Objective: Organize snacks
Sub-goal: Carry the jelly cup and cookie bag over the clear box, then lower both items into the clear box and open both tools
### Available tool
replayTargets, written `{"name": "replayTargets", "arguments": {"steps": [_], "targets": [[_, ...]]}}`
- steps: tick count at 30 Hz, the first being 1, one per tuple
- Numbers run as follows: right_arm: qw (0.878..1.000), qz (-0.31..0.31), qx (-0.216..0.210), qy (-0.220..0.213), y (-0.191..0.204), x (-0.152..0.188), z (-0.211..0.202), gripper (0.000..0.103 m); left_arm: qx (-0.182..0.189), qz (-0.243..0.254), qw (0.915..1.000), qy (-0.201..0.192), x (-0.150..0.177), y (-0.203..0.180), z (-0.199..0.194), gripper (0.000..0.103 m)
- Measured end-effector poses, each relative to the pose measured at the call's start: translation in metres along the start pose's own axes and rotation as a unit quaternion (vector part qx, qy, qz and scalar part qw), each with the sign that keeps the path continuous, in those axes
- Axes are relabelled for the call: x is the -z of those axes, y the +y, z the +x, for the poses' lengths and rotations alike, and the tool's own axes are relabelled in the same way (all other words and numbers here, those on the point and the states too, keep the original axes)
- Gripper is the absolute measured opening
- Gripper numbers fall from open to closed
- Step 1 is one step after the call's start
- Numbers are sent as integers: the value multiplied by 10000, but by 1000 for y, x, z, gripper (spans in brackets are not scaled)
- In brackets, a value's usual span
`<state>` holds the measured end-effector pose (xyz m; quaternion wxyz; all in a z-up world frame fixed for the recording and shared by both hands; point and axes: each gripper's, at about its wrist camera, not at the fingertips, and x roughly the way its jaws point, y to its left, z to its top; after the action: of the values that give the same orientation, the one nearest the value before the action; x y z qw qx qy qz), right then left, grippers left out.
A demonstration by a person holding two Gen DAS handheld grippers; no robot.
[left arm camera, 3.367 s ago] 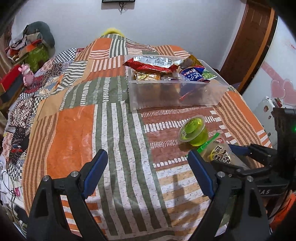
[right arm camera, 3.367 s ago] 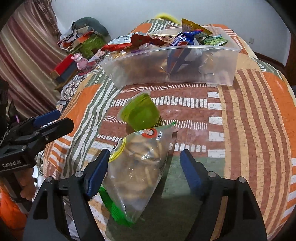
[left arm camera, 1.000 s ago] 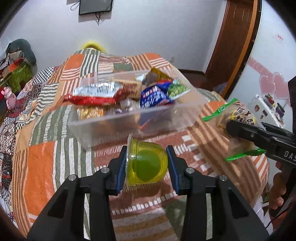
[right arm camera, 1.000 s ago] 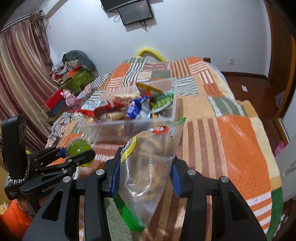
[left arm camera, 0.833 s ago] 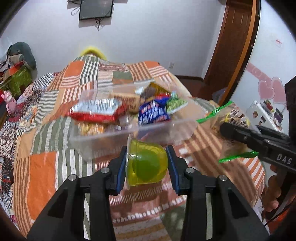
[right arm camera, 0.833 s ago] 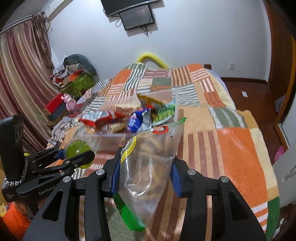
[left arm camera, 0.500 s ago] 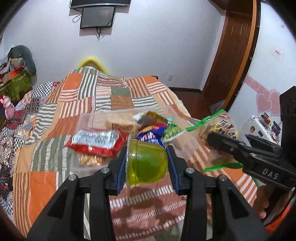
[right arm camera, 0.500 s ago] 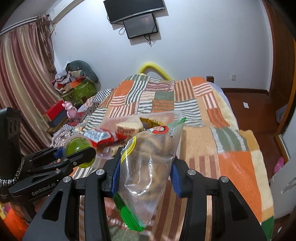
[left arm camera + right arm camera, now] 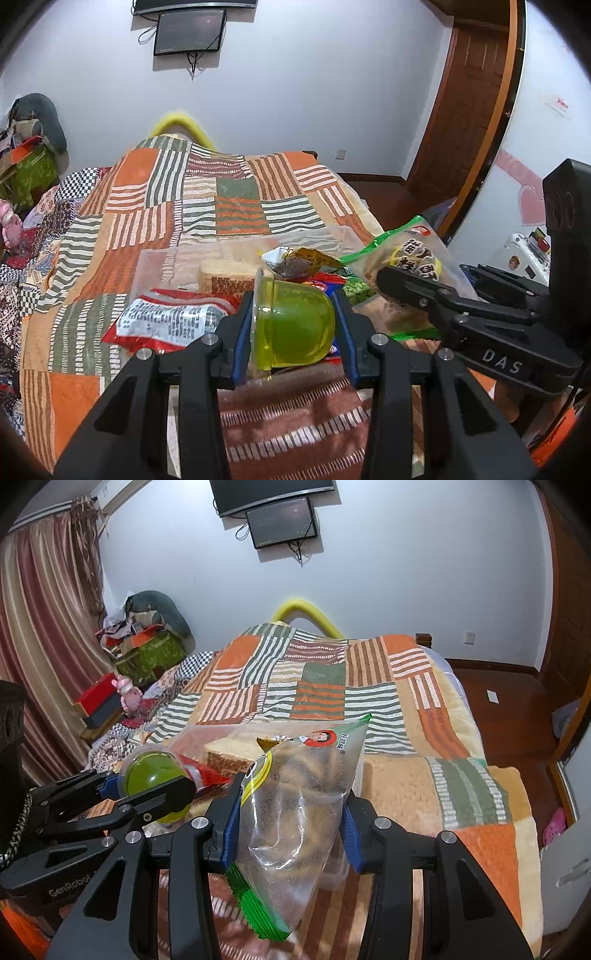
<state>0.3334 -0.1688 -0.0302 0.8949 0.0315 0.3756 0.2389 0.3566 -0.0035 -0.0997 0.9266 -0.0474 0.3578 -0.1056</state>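
Patchwork bed (image 9: 236, 206) spreads beneath both tongs. Left tongs (image 9: 293, 325) clamp a green jelly cup (image 9: 295, 325); right tongs (image 9: 290, 819), just beside, pinch a clear biscuit bag (image 9: 295, 794). Just ahead sits the snack-filled clear bin (image 9: 155, 266), with bare quilt beyond its far rim.

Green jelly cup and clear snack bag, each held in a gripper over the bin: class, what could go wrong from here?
1. The green jelly cup lies sideways between the left gripper pads; its rounded wall could slip.
2. The clear bin is already crowded with packets, so a dropped item may land on top and roll out.
3. The right gripper pinches the snack bag across its middle, which may crush its contents.
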Motion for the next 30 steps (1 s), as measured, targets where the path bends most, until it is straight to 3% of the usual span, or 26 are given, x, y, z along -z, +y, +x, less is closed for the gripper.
{"name": "replayTargets", "arguments": {"steps": [7,12,16,23,30], "targets": [[9998,-108,31,137,-2,1,16,43,-88,83,9999,76,-4,2,19,40],[9994,20,-11,339,-8,4,25,47,-34,-122,9996,245,-2,11,30,41],[9995,129,31,302,-14,4,20,61,8,-173,9997,186,-3,14,24,45],[9999,138,22,79,-14,-3,-10,62,-99,-102,9998,-113,-7,12,-8,46],[9989,7,-62,-463,4,-13,-62,62,-235,-65,9972,-703,-12,8,-73,46]]}}
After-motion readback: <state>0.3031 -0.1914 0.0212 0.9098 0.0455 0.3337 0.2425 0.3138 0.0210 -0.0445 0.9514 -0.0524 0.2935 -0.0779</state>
